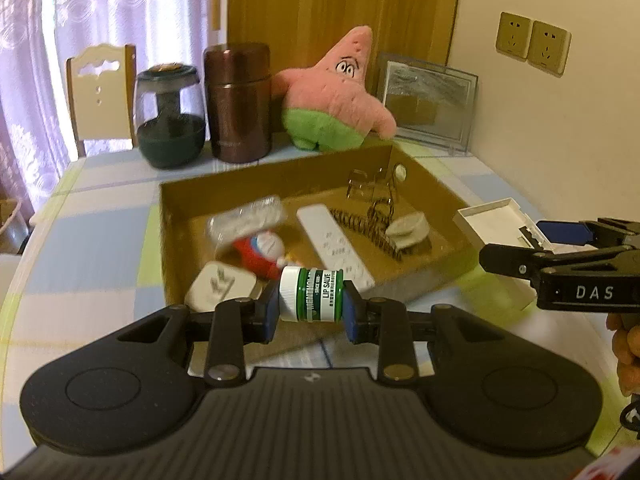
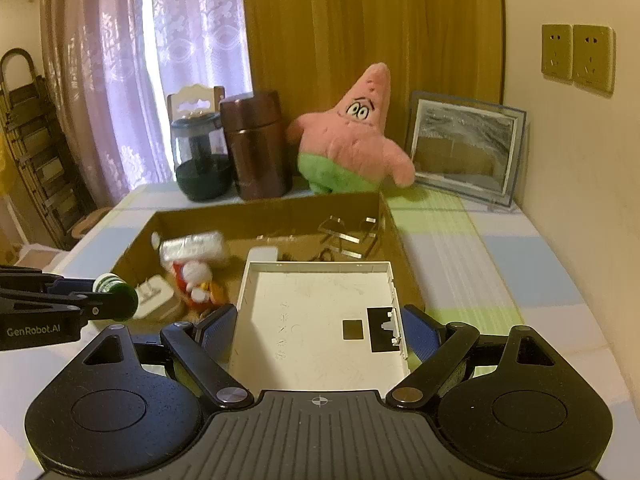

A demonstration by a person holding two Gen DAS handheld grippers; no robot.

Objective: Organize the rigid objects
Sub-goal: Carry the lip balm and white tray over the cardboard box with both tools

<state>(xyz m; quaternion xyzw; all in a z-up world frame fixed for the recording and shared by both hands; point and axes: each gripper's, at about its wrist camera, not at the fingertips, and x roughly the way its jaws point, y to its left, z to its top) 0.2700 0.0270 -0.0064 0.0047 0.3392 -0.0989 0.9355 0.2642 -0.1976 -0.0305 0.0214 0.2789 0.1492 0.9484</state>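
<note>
My left gripper (image 1: 310, 314) is shut on a small green lip salve jar (image 1: 311, 294) with a white cap, held sideways just in front of the cardboard box (image 1: 176, 240). In the right wrist view the same jar (image 2: 107, 282) shows at the left edge. My right gripper (image 2: 318, 326) is shut on a white shallow plastic tray (image 2: 316, 312), its blue pads pressing both long sides. That tray (image 1: 500, 220) hangs over the box's right front corner. The box holds a white remote (image 1: 336, 248), a red and white figurine (image 1: 260, 252), a white plug adapter (image 1: 220, 288), a clear wrapped packet (image 1: 248, 220) and wire clips (image 1: 372, 220).
Behind the box (image 2: 404, 256) stand a dark glass jar (image 1: 170, 116), a brown metal canister (image 1: 238, 104), a pink star plush (image 1: 340, 92) and a framed picture (image 1: 428, 100). A checked cloth (image 1: 92, 256) covers the table. A wall with sockets (image 1: 532, 42) is at the right, a chair (image 1: 102, 92) at back left.
</note>
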